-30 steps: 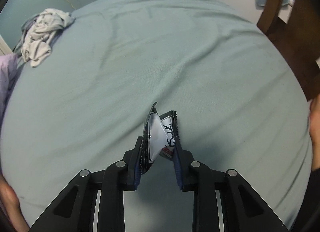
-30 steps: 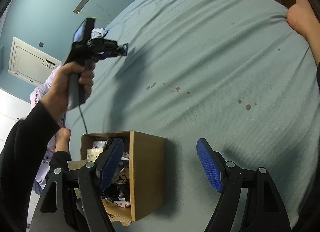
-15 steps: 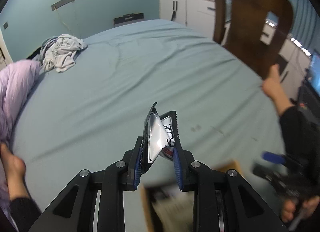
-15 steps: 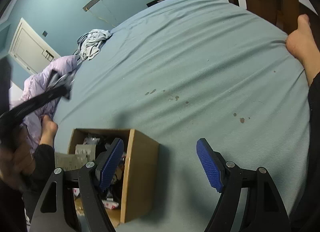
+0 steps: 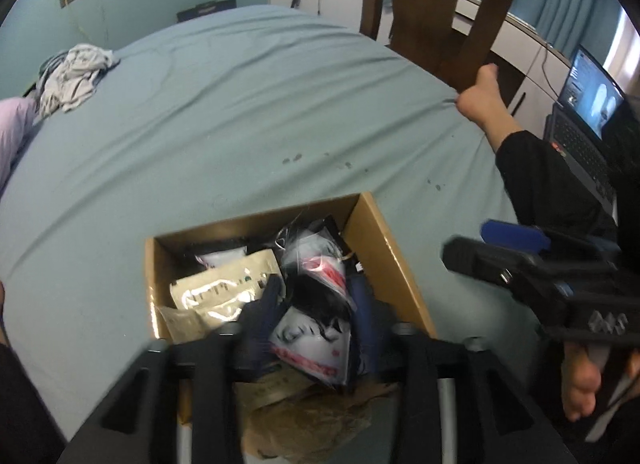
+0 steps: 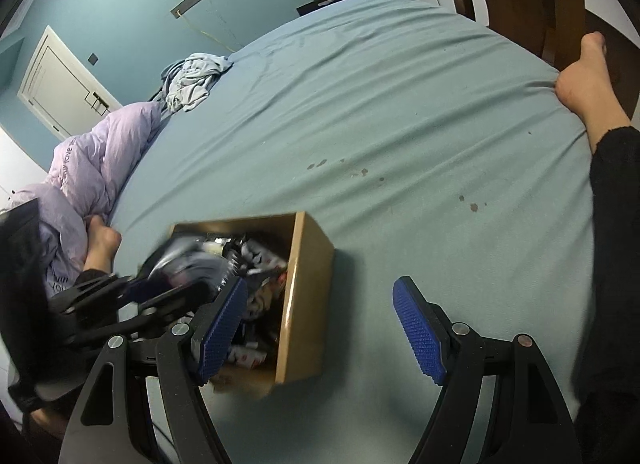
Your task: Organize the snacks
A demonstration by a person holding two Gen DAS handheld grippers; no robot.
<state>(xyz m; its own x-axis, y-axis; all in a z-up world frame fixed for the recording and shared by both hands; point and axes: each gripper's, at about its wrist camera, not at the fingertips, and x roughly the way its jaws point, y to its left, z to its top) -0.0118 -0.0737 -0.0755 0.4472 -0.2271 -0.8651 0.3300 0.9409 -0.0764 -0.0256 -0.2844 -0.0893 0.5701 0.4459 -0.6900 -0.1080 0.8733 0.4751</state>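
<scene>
A brown cardboard box (image 5: pixel 394 260) full of snack packets sits on the teal bed; it also shows in the right wrist view (image 6: pixel 308 296). My left gripper (image 5: pixel 316 328) hangs over the box, its fingers around a white, black and red snack packet (image 5: pixel 312 338). It looks held, though motion blur hides the grip. The left gripper also shows blurred in the right wrist view (image 6: pixel 180 284). My right gripper (image 6: pixel 320 332) is open and empty, low over the sheet at the box's right side, and shows in the left wrist view (image 5: pixel 520 260).
A wooden chair (image 5: pixel 436 4) stands at the bed's far right edge. Grey clothes (image 5: pixel 72 80) and a lilac duvet (image 6: pixel 88 168) lie at the left. A laptop (image 5: pixel 584 120) is at the right. The person's bare feet (image 6: pixel 584 76) rest on the sheet.
My left gripper has swung from the open bed to over the box, carrying the packet. The right gripper has stayed open and nearly still beside the box.
</scene>
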